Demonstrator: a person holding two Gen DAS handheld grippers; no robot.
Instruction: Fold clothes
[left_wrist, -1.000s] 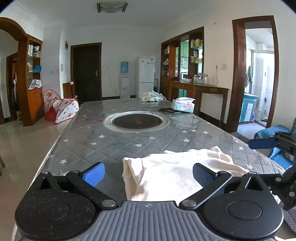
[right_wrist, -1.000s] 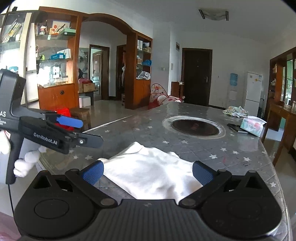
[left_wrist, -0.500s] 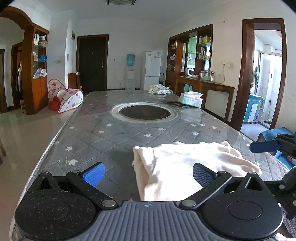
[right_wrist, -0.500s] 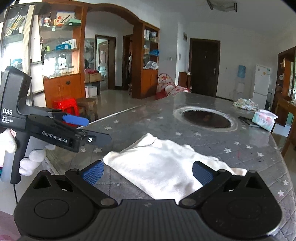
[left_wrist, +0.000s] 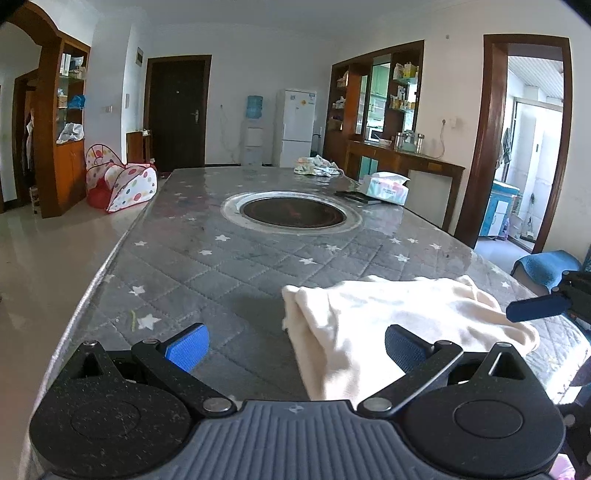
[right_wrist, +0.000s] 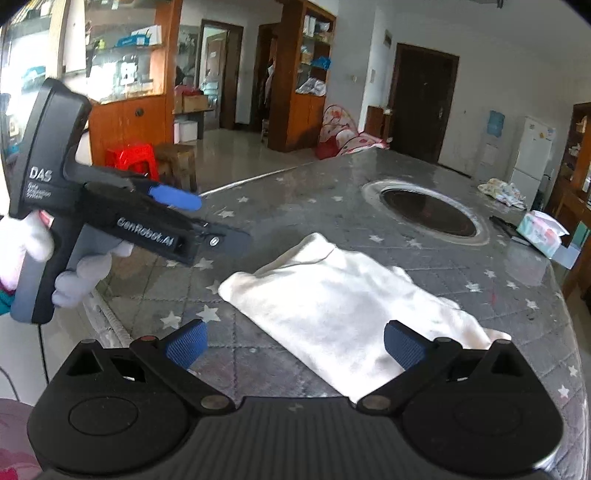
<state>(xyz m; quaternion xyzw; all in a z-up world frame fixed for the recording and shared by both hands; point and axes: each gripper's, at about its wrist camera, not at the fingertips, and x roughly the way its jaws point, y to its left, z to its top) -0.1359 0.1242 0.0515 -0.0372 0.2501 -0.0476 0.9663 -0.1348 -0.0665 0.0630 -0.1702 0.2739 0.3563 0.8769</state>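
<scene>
Cloth (right_wrist: 343, 314), cream, lies folded on your star-quilted desk (left_wrist: 207, 266); both grippers' fingers (left_wrist: 187, 346) (right_wrist: 402, 349) spread wide, holding nothing.

Soft matt cream cloth (right_wrist: 343, 306) lies on a glossy quilted grey table cover (right_wrist: 480, 280)

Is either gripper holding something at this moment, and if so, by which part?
Nothing is held. The left gripper and the right gripper are both open, and the folded cream cloth lies on the grey star-patterned table.
</scene>
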